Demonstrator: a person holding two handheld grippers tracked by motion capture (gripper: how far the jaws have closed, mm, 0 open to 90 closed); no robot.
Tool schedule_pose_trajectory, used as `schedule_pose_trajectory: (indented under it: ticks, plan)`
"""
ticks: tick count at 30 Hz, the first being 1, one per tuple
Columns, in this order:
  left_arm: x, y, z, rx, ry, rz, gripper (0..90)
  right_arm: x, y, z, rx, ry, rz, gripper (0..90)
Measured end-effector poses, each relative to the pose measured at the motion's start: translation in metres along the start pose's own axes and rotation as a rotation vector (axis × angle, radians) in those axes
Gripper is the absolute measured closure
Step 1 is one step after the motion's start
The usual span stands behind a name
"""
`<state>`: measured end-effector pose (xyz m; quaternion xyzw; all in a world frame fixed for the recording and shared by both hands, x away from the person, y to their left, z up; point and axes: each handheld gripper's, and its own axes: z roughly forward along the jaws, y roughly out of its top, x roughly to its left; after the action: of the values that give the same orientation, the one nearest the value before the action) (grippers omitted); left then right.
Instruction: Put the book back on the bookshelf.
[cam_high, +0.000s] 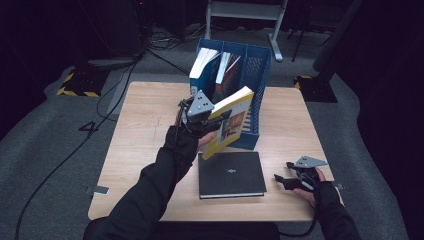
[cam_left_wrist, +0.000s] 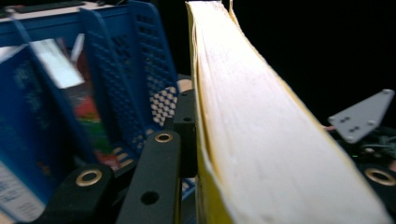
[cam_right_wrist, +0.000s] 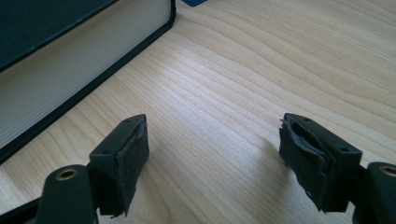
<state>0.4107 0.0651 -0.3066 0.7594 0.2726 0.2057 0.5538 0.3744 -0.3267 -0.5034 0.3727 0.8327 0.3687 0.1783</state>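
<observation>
My left gripper (cam_high: 221, 120) is shut on a thick yellow-covered book (cam_high: 234, 121), held tilted in the air just in front of the blue file rack (cam_high: 261, 75). In the left gripper view the book's pale page edge (cam_left_wrist: 261, 140) runs up the picture, with one black finger (cam_left_wrist: 184, 126) pressed to its cover. A black hardcover book (cam_high: 231, 174) lies flat near the table's front edge. To its right my right gripper (cam_high: 281, 170) rests low over the wood, open, with nothing between its pads (cam_right_wrist: 133, 158); the black book's page edge (cam_right_wrist: 56, 70) lies to their left.
The rack stands at the back middle of the wooden table (cam_high: 145, 130) and holds a blue-and-white book (cam_high: 202, 67) and a second one (cam_high: 225, 70) in its left slots. Cables (cam_high: 100, 115) trail over the grey floor at the left. A white desk frame (cam_high: 276, 35) stands behind.
</observation>
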Motion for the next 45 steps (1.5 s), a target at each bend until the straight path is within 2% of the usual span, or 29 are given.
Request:
schedule_pose_trajectory:
  ticks: [4,9,13,18,23,24,26,27,31,35,37,40,42,45]
  plan:
    - [0.007,0.007,0.003,-0.002,0.025,-0.033,74.9,0.0,0.0,0.0,0.0,-0.002,0.002,24.3]
    - [0.009,0.017,-0.001,-0.02,0.025,-0.06,75.0,0.0,0.0,0.0,0.0,0.001,0.007,24.4]
    - [0.008,0.025,-0.009,-0.035,0.057,-0.041,75.1,0.0,0.0,0.0,-0.002,-0.001,0.01,24.4]
    - [0.011,0.034,-0.008,-0.042,0.086,-0.054,75.1,0.0,0.0,0.0,0.0,-0.004,0.012,24.4]
    - [0.016,0.042,0.012,-0.027,0.152,-0.075,75.2,0.0,0.0,0.0,0.001,0.0,0.016,24.4]
    - [0.016,0.042,0.012,-0.027,0.152,-0.075,75.1,0.0,0.0,0.0,0.001,0.0,0.016,24.4]
    - [0.02,0.044,0.027,-0.012,0.183,-0.1,75.2,0.0,0.0,0.0,0.0,-0.005,0.012,24.4]
    - [0.02,0.044,0.027,-0.012,0.183,-0.1,75.2,0.0,0.0,0.0,0.0,-0.005,0.012,24.4]
    - [0.021,0.044,0.045,0.0,0.215,-0.135,75.1,0.0,-0.001,0.0,-0.001,-0.005,0.011,24.8]
    - [0.022,0.046,0.06,-0.009,0.267,-0.164,75.2,0.0,-0.001,0.0,-0.002,-0.003,0.011,24.7]
    - [0.023,0.048,0.068,0.001,0.306,-0.167,75.2,0.0,-0.001,0.0,-0.002,-0.002,0.012,24.7]
    - [0.025,0.05,0.076,0.016,0.336,-0.157,75.2,0.001,-0.001,-0.001,-0.002,-0.005,0.006,25.2]
    - [0.026,0.052,0.083,0.015,0.358,-0.168,75.2,0.0,-0.001,-0.001,-0.002,-0.004,0.006,25.2]
    - [0.028,0.053,0.092,0.023,0.369,-0.168,75.2,0.001,-0.001,-0.001,-0.004,-0.004,0.007,25.4]
